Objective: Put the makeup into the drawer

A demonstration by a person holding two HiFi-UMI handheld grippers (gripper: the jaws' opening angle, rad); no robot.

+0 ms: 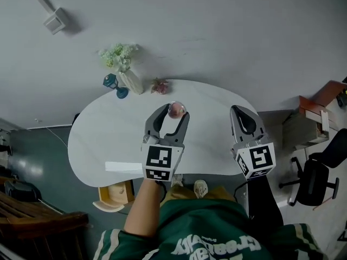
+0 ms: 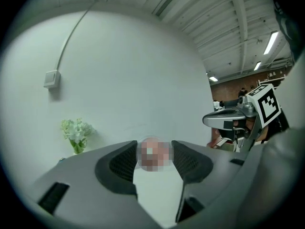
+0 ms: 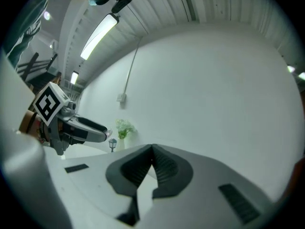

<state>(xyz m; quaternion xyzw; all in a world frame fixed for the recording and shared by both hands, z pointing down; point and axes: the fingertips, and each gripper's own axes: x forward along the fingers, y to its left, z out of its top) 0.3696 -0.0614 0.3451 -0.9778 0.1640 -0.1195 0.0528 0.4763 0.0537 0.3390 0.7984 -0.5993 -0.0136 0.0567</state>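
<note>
Left tool (image 1: 174,114) tight on round pink makeup (image 1: 177,109) over white table (image 1: 108,140); right tool (image 1: 242,111) closed, empty.

The left tongs (image 1: 174,111) and right tongs (image 1: 242,111) are grey with black ribbed pads (image 2: 126,163), each backed by a black-and-white marker cube (image 1: 159,163). Behind them is a green shirt (image 1: 217,234) with white lettering.

The left gripper (image 1: 174,112), carried on a bare forearm (image 1: 145,210), is pinching the small round makeup (image 1: 177,109) between its partly spread jaws, while the right gripper (image 1: 241,110) is pointing forward beside it, jaws pressed together and empty.
</note>
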